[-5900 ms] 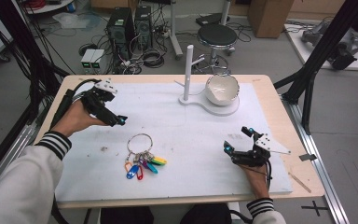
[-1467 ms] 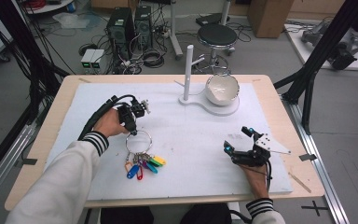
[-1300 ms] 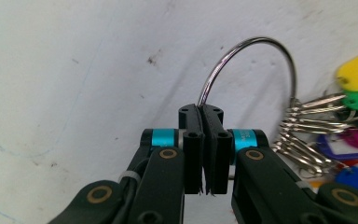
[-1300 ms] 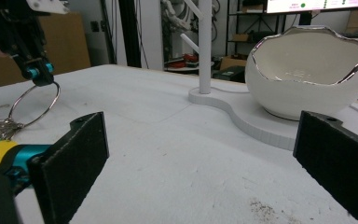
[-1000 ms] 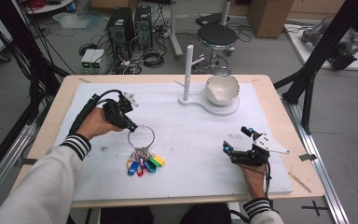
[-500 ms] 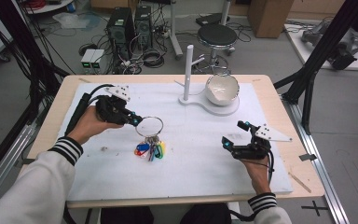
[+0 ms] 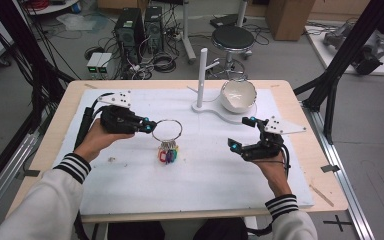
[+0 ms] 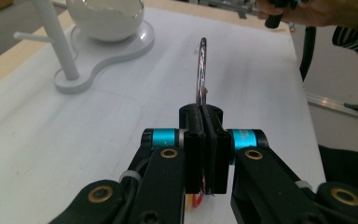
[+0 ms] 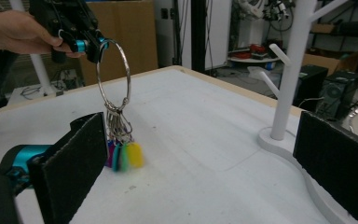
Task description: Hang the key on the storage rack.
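A large metal key ring [image 7: 167, 130] with several coloured key tags [image 7: 168, 155] hanging below it is lifted off the white mat. My left gripper [image 7: 147, 125] is shut on the ring's left side; in the left gripper view the ring [image 8: 202, 70] stands edge-on between the closed jaws [image 8: 205, 140]. In the right gripper view the ring [image 9: 114, 77] hangs from the left gripper [image 9: 91, 46], tags [image 9: 123, 156] dangling. My right gripper [image 7: 243, 134] is raised over the mat's right side, open, with nothing between its pads [image 9: 77, 163].
A white stand [image 7: 201, 75] with a post and side pegs sits at the mat's far side, a white bowl [image 7: 238, 95] on its base. The stand's post [image 9: 291, 70] rises to the right in the right gripper view. The wooden table edge [image 7: 310, 150] borders the mat.
The left gripper took hold of the key ring and lifted it up off the mat, moving right. The right gripper rose and shifted slightly forward.
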`<state>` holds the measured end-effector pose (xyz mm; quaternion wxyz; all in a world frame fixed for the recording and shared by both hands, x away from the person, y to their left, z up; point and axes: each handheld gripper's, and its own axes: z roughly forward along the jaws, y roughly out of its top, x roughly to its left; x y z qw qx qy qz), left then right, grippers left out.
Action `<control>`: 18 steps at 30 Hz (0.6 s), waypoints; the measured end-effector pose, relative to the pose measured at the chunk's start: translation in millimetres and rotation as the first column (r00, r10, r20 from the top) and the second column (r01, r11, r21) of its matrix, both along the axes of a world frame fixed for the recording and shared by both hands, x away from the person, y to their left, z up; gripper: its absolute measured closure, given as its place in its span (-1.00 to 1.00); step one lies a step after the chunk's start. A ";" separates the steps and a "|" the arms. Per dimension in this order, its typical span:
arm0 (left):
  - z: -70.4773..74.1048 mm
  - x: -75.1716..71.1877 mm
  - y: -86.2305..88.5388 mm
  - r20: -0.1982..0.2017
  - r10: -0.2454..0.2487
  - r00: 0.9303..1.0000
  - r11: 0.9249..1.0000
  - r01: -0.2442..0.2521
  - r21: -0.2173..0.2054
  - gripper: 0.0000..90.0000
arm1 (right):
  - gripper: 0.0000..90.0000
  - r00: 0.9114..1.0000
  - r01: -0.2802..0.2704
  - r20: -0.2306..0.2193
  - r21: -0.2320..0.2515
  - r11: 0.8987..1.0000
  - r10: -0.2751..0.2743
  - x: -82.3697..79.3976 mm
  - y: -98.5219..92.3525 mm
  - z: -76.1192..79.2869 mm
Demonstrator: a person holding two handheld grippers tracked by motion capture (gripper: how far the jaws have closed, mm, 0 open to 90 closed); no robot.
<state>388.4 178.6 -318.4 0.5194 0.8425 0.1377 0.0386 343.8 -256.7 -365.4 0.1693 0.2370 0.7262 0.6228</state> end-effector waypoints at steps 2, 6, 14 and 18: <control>-0.7 -0.4 -1.4 0.008 -0.012 1.000 1.000 0.012 -0.021 0.94 | -0.94 1.000 -0.022 -0.006 0.002 1.000 0.022 2.5 4.5 3.9; -2.6 -0.8 -5.1 0.017 -0.020 1.000 0.999 0.021 -0.047 0.94 | -0.94 0.998 -0.064 0.001 -0.006 0.998 0.064 6.8 14.9 12.3; -4.0 -4.1 -11.2 0.041 -0.037 0.998 0.995 0.041 -0.092 0.94 | -0.94 0.989 -0.147 -0.032 -0.044 0.988 0.146 18.1 39.1 27.0; -4.9 -6.6 -15.9 0.045 -0.045 0.998 0.992 0.050 -0.114 0.94 | -0.94 0.983 -0.182 -0.041 -0.051 0.982 0.180 23.9 49.3 31.8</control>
